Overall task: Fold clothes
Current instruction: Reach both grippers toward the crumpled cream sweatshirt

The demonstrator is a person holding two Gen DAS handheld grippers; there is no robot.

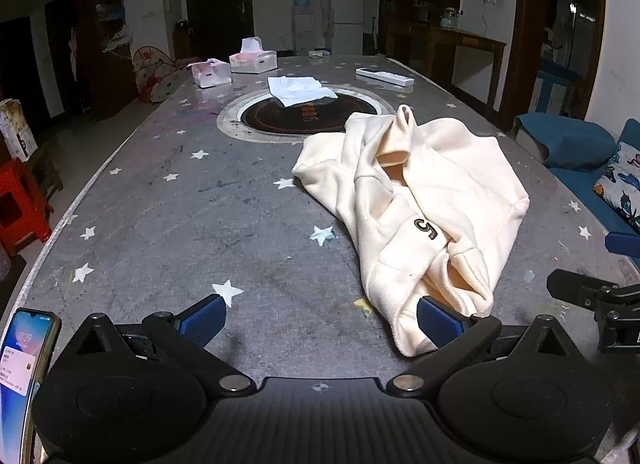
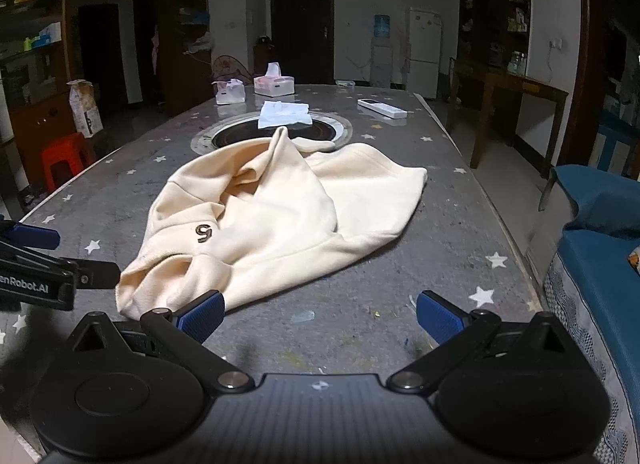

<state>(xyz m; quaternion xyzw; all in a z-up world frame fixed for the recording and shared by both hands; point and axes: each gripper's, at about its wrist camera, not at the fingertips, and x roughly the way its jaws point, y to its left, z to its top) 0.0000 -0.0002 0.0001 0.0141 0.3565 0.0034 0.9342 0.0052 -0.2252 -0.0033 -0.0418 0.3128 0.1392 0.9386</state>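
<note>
A cream sweatshirt (image 1: 424, 200) with a dark "5" mark lies crumpled on the grey star-patterned table (image 1: 180, 224). It also shows in the right wrist view (image 2: 276, 220). My left gripper (image 1: 320, 322) is open and empty; its right blue pad (image 1: 438, 322) sits at the garment's near corner. My right gripper (image 2: 320, 320) is open and empty above the table, its left pad (image 2: 200, 316) at the garment's near edge. Each gripper shows at the edge of the other's view: the right one (image 1: 600, 304) and the left one (image 2: 40, 264).
A round hotplate (image 1: 308, 114) is set in the table's middle, with a folded white cloth (image 1: 298, 90) on it. Two tissue boxes (image 1: 252, 58) and a white remote (image 1: 384, 77) lie at the far end. A red stool (image 1: 20, 204) stands left, a blue sofa (image 2: 600, 248) right.
</note>
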